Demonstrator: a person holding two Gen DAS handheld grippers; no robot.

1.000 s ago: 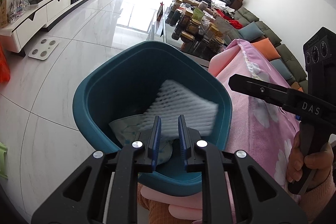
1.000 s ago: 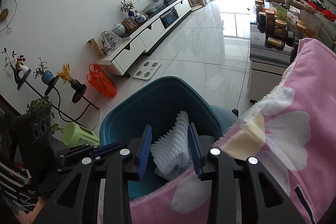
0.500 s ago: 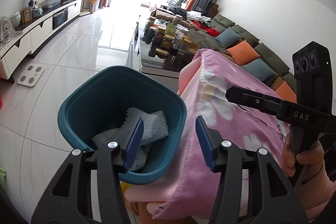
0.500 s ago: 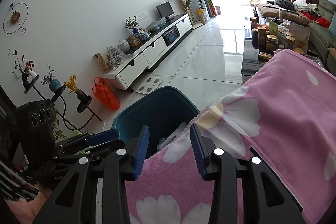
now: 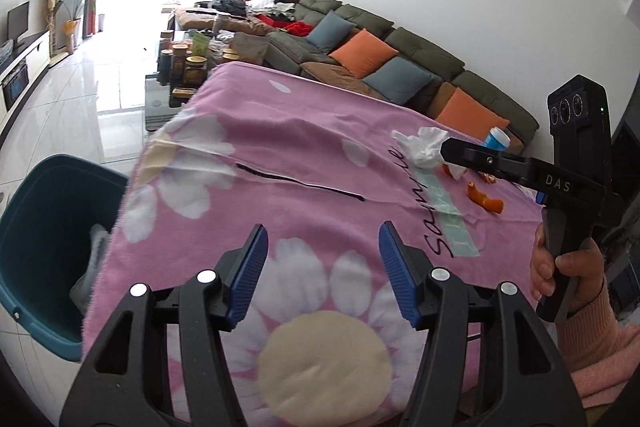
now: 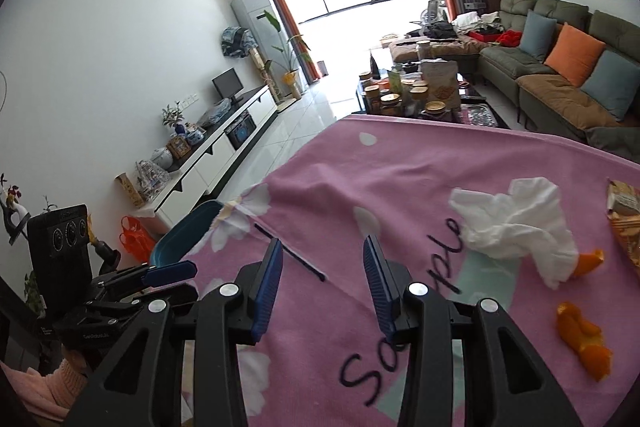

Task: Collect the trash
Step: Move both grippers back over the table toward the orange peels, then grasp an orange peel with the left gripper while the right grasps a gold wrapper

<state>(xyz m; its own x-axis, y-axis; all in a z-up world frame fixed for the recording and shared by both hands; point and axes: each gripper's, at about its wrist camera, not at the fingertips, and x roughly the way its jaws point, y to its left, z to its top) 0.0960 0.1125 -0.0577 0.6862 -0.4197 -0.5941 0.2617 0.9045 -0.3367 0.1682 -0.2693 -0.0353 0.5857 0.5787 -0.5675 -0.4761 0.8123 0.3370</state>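
A teal trash bin (image 5: 38, 239) stands on the floor at the left edge of the pink flowered cloth (image 5: 312, 163), with white trash inside; its rim also shows in the right wrist view (image 6: 188, 231). On the cloth lie a crumpled white tissue (image 6: 516, 227), orange peel pieces (image 6: 584, 339) and a snack wrapper (image 6: 626, 219). My left gripper (image 5: 320, 267) is open and empty above the cloth. My right gripper (image 6: 320, 279) is open and empty, to the left of the tissue.
A coffee table with several jars (image 6: 416, 95) stands beyond the cloth. A green sofa with orange and blue cushions (image 6: 568, 63) runs along the right. A white TV cabinet (image 6: 216, 163) lines the left wall. A blue-capped container (image 5: 496, 139) is at the cloth's far edge.
Both grippers swung right, away from the bin and over the cloth. The left gripper opened wide, and the right opened further.
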